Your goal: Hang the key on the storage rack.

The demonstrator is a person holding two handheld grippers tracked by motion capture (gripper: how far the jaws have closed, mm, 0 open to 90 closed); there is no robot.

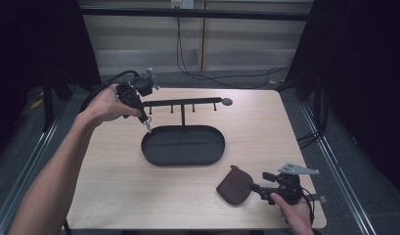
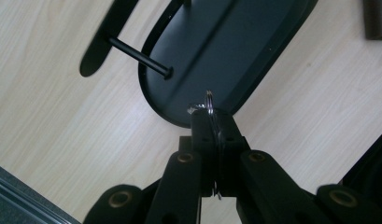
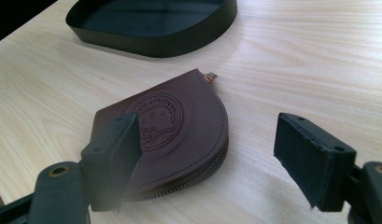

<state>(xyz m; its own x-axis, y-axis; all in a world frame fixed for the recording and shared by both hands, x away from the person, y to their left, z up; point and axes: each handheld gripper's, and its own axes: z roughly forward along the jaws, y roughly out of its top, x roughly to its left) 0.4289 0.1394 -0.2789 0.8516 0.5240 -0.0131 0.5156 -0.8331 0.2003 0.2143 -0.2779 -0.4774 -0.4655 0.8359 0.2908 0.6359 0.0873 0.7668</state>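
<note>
Left gripper (image 1: pixel 147 125) above the near-left rim of the black tray (image 1: pixel 183 159), jaws pinching a key ring (image 2: pixel 208 103), right gripper (image 3: pixel 212 154) with jaws spread beside the brown pouch (image 3: pixel 179 135) on the counter (image 1: pixel 114 186).

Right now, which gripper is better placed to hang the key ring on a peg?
Left. The left gripper is shut on the key ring, beside the pegs. The right gripper is open at the brown pouch.
</note>
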